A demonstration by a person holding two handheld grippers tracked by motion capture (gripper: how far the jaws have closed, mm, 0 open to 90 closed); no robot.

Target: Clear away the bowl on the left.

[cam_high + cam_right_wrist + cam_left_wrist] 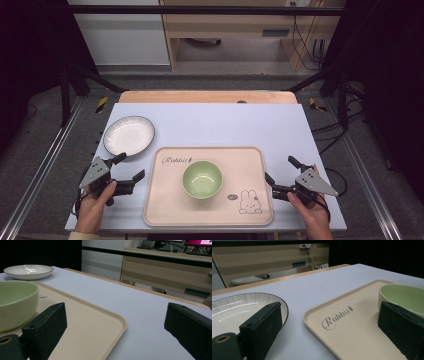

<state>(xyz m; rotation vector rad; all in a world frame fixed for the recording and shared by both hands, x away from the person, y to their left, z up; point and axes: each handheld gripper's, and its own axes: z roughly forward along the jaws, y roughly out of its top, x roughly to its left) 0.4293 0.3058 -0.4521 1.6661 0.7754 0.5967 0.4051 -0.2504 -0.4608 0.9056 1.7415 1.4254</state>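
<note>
Tray (250, 165): script word "Rabbit" printed near its far left corner, read clearly in the left gripper view; small oval mark beside the rabbit drawing, too small to read.

One tray (250, 202) lies near the middle of the table, cream with a rabbit print. One green bowl (202, 179) stands on it. One white plate (128, 135) sits on the cloth (225, 122) at the far left, off the tray. That makes two dishes and one tray: three loose things in all. Two grippers are held at the near edge, the left gripper (129, 167) and the right gripper (280, 171), one per hand.
</note>
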